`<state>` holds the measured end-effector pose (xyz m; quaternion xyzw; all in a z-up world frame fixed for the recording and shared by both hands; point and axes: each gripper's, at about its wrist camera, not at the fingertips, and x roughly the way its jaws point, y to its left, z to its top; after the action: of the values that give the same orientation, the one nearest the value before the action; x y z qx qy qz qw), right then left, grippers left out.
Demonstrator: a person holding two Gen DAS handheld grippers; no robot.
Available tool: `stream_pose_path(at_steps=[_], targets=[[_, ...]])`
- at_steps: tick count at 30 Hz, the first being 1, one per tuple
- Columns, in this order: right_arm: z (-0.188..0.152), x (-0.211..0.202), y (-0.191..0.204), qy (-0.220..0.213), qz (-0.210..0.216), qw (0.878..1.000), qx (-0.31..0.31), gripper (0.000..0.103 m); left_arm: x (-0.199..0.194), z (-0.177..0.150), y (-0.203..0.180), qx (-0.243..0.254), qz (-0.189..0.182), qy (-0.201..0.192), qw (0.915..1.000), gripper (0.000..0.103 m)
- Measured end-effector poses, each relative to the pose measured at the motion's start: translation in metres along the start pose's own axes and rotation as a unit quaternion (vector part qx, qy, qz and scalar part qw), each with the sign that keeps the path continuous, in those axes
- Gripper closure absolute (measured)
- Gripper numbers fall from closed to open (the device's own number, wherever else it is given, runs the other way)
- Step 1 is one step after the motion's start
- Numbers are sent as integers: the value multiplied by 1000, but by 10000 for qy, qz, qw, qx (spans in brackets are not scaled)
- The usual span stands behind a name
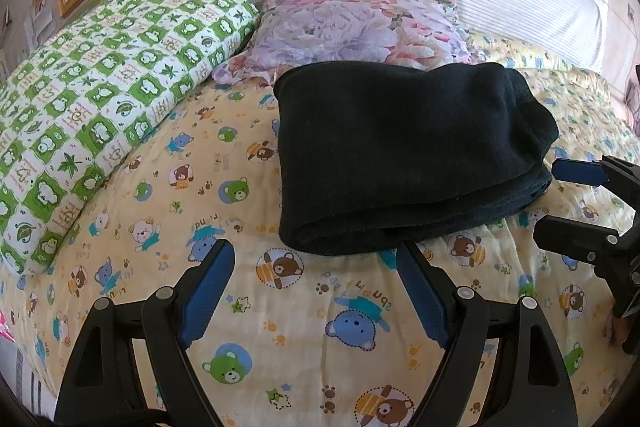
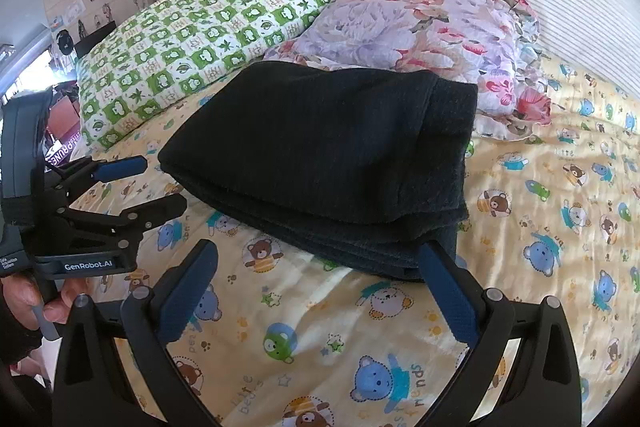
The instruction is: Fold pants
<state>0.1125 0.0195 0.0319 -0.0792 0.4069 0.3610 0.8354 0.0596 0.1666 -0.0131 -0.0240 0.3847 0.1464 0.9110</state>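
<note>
Your pants (image 1: 400, 155) lie stacked in a compact bundle on the bed (image 1: 320, 327), just ahead of both tools. Left tool (image 1: 316, 259) and right tool (image 2: 320, 263) gape apart, empty; folding looks done.

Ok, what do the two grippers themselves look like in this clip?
Both grippers, left and right, are matte black plastic frames with silver rivets and two flat fingers faced in textured blue pads. The left one's side reads "GenRobot.AI" in white. No cables show.

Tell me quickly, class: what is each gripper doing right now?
Left gripper: open, holding nothing.
Right gripper: open, holding nothing, near the folded pants.
</note>
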Motion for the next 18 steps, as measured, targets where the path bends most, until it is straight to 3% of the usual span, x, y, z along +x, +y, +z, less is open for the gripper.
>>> stream_pose_path(at_steps=[18], targets=[[4,-5,1,-102,-53,9999,-6,2,-6,13,4,-42,43,-82,9999,19]])
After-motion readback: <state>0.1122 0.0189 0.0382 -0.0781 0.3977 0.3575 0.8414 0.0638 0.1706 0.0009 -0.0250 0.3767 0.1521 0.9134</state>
